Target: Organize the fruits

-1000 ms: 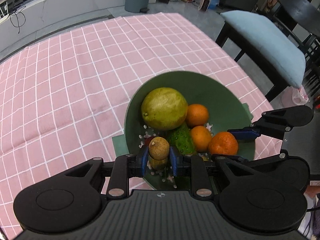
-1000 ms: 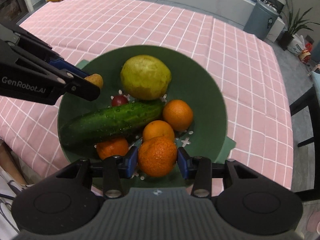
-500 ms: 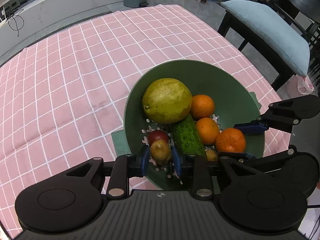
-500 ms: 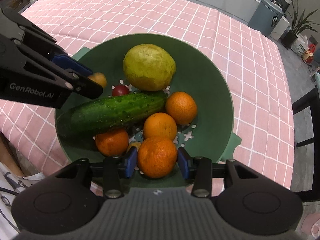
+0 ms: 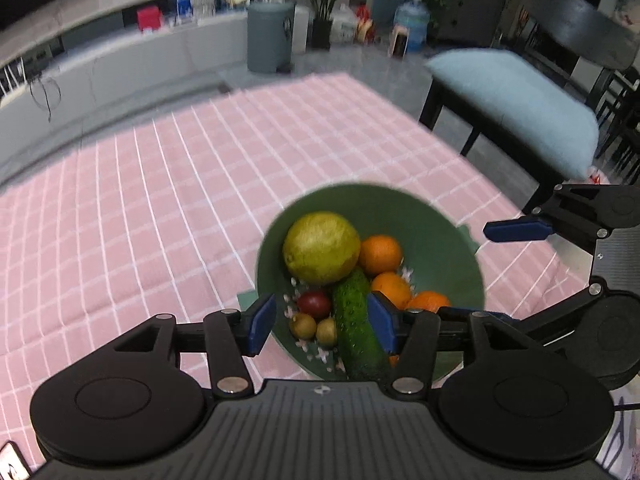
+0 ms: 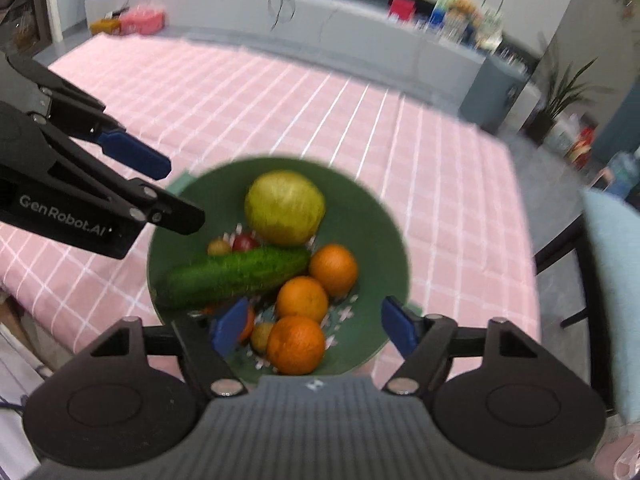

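Fruit: it all sits in the green bowl (image 6: 376, 216) near the desk's (image 5: 140, 208) close edge – nothing loose on the pink checked cloth (image 6: 248, 92)!
Just changed: a second ago we had a small brown fruit (image 5: 303, 326) pinched on the left and an orange (image 6: 295, 345) clamped on the right; now both lie in the bowl.
Left gripper (image 5: 322, 323): jaws have just been opening, wide apart above the bowl, gripping nothing.
Right gripper (image 6: 314, 325): same story, jaws just opening, the orange lies free below and between them.
Meaning: two drops done, we'd judge, and both hands are free.
Bowl contents: a big yellow-green citrus (image 5: 321, 247), a cucumber (image 6: 236, 276) lying across, several oranges, a small red fruit (image 5: 314, 304), small brown fruits.
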